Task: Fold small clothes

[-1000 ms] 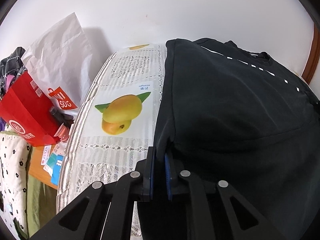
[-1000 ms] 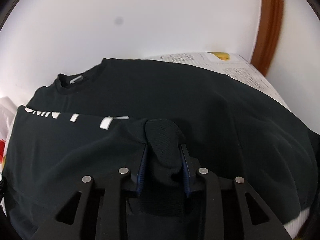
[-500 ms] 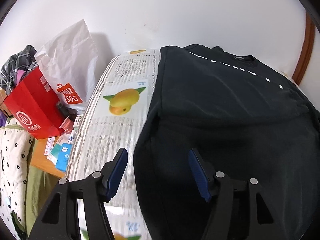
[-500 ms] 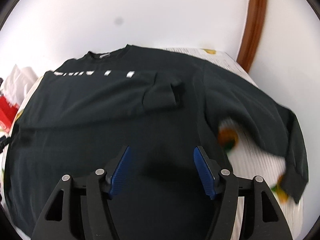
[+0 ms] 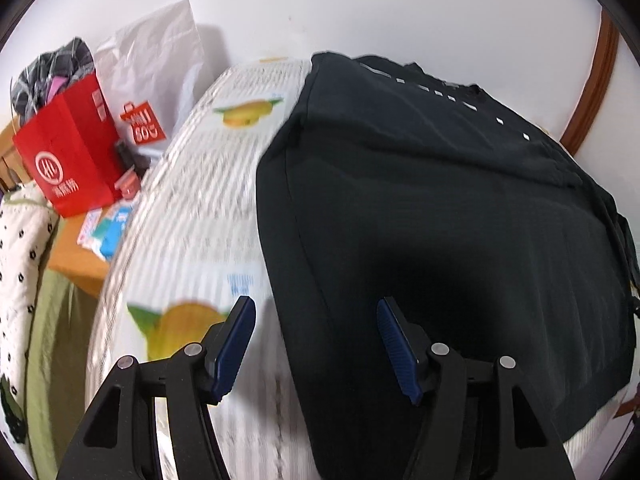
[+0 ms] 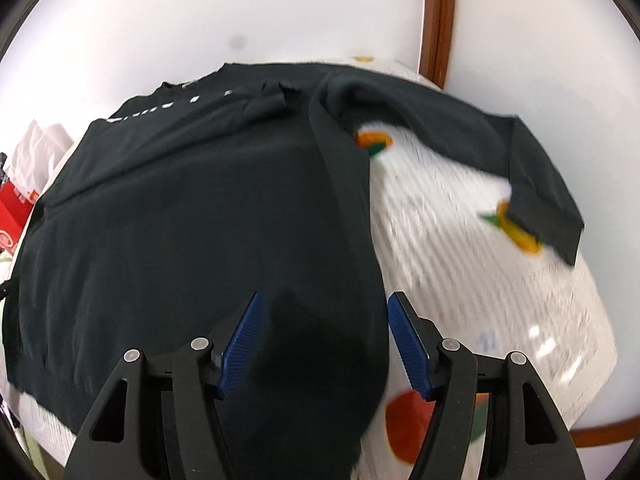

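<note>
Tabletop (image 5: 192,208) under a white cloth printed with mangoes carries a black shirt (image 5: 460,208) spread flat; one sleeve (image 6: 532,168) lies stretched out to the right over the cloth, the other is folded across the chest. Left gripper (image 5: 316,340) hovers over the shirt's left edge, jaws wide apart and empty. Right gripper (image 6: 324,344) hangs over the shirt's right edge, jaws likewise spread, holding nothing. Red bag (image 5: 68,160) and white bag (image 5: 160,64) stand left of the tabletop.
</note>
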A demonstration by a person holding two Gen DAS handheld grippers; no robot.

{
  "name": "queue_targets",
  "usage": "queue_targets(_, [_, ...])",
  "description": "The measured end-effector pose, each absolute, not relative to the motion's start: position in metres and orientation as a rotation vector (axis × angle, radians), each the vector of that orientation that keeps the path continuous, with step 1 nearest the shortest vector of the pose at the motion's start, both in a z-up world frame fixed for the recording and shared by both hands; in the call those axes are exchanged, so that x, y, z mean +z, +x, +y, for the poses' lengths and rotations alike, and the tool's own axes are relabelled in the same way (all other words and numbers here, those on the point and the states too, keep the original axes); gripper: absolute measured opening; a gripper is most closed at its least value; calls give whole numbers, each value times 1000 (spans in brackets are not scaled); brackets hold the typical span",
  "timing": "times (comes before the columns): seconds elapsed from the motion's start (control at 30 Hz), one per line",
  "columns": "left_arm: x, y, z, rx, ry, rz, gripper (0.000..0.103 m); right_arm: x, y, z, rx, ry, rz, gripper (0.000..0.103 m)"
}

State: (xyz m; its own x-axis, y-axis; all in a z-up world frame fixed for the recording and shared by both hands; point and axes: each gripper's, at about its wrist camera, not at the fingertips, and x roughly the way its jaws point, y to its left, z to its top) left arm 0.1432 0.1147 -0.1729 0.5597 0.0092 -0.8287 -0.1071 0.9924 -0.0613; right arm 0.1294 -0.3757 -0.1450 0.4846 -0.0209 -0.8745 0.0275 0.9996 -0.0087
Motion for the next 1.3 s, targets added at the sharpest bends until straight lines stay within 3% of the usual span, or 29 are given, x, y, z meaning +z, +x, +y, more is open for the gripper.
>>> queue_targets(0.37, [-178, 114, 107, 43, -83, 949, 60, -163, 106, -365, -39, 9, 1041, 64])
queue_targets(0.5, [-178, 108, 108, 40, -86, 944, 57, -162, 105, -356, -42, -11, 1035, 56])
queue_targets(0.6, [-179, 104, 114, 61, -108, 933, 37, -161, 105, -350, -29, -7, 1024, 36])
queue_targets(0.63, [-179, 102, 117, 60, -115, 930, 20, -160, 105, -349, -33, -8, 1024, 28])
queue_targets(0.67, [-179, 102, 119, 43, -138, 932, 12, -160, 106, -346, -48, -18, 1029, 23])
queue_targets(0.73, [-179, 100, 124, 21, -179, 940, 7, -158, 106, -341, -60, -26, 1037, 14])
queue_targets(1.2, [-177, 64, 127, 85, -125, 961, 6, -152, 69, -340, 40, -2, 1037, 14])
queue_targets(1.3, [-174, 70, 128, 94, -133, 979, 9, -152, 67, -342, 42, -8, 1046, 22])
